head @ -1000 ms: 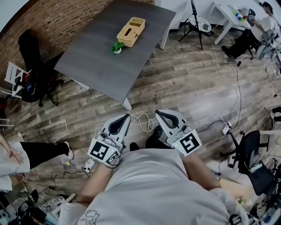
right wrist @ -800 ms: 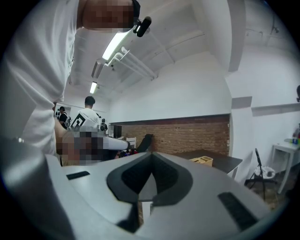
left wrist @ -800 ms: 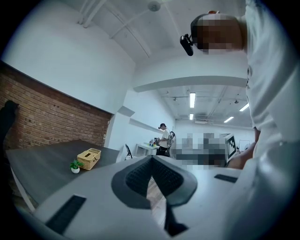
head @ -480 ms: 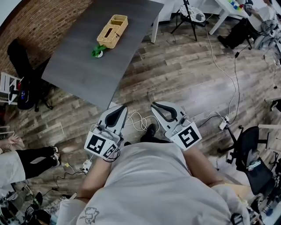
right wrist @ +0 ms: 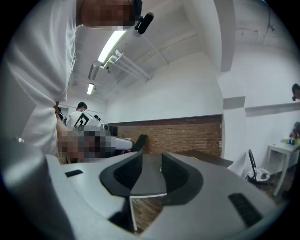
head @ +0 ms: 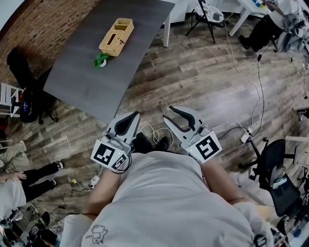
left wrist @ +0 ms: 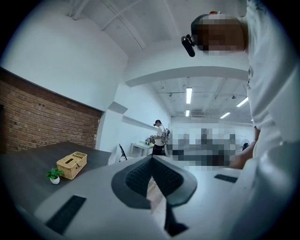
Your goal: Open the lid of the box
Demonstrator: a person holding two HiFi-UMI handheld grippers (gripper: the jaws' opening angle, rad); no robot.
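A woven wicker box lies on the dark grey table, far ahead of both grippers, with a small green potted plant at its near end. In the left gripper view the box and the plant stand at the left. My left gripper is held close to my body over the floor, its jaws together and empty. My right gripper hangs beside it. Its jaws have just been opening and now stand apart with nothing between them.
The wooden floor between me and the table carries loose white cables. A black chair stands left of the table, a tripod and a white table at the top right, and an office chair at the right. A seated person's legs show at the left.
The right gripper's jaws have gone from together to apart. Both grippers and I have come nearer the table; the box has slid left in the head view.
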